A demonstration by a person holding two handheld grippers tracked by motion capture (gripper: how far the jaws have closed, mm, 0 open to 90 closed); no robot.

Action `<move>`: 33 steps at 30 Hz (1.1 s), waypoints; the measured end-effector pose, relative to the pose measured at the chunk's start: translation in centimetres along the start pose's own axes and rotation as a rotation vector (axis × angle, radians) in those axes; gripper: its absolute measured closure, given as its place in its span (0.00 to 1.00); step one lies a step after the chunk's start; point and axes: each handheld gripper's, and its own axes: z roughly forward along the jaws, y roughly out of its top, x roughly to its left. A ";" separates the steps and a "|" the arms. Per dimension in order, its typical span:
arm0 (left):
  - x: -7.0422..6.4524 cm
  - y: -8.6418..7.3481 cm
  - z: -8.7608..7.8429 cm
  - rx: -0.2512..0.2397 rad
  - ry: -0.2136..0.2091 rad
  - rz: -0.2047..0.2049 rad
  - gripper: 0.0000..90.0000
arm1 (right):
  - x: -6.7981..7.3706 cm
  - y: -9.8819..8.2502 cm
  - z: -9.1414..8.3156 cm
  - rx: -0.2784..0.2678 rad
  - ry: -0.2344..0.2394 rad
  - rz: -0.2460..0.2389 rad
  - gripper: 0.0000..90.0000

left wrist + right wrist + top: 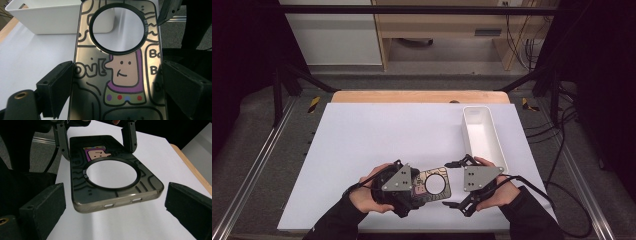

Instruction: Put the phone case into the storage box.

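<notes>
Left gripper (412,186) clamped on phone case (432,185), jaws pressing the two long edges near the plain end. Seen along the left gripper's own jaws, case (117,75) spans the whole gap between pads, printed back up, ring cutout at the far end. Probably gripped this way to leave the ring end free for a handoff.

Case held off the white table sheet (362,145), roughly level, at the near edge between both hands. From the right gripper view, case (112,170) floats above the sheet with side-button slots facing the camera, left gripper's fingers (130,137) pinching the far end.

Right gripper (454,184) released, jaws spread wide, flanking the ring end of the case without contact; gap visible either side. Looks staged to close on that end.

White bin (484,137) further right and back, empty as far as visible, just beside the right hand (499,192). Likely drop target. Nothing between case and bin but the right gripper itself. Cable (557,200) trailing off to the right, off the path. Rest of sheet bare.
</notes>
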 end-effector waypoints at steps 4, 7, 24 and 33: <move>-0.1 0.0 0.3 0.003 -0.007 0.005 0.13 | 0.0 -0.1 0.4 -0.004 0.009 0.000 0.05; -0.2 0.1 0.3 -0.002 -0.013 0.010 0.13 | 0.0 -0.2 0.7 -0.007 0.020 0.003 0.05; -0.5 -0.1 1.0 -0.008 -0.054 0.032 0.13 | 0.1 -0.9 2.2 -0.047 0.116 0.014 0.09; -0.5 -0.4 1.4 -0.010 -0.066 0.039 0.13 | 0.1 -1.5 2.3 -0.070 0.139 0.016 0.12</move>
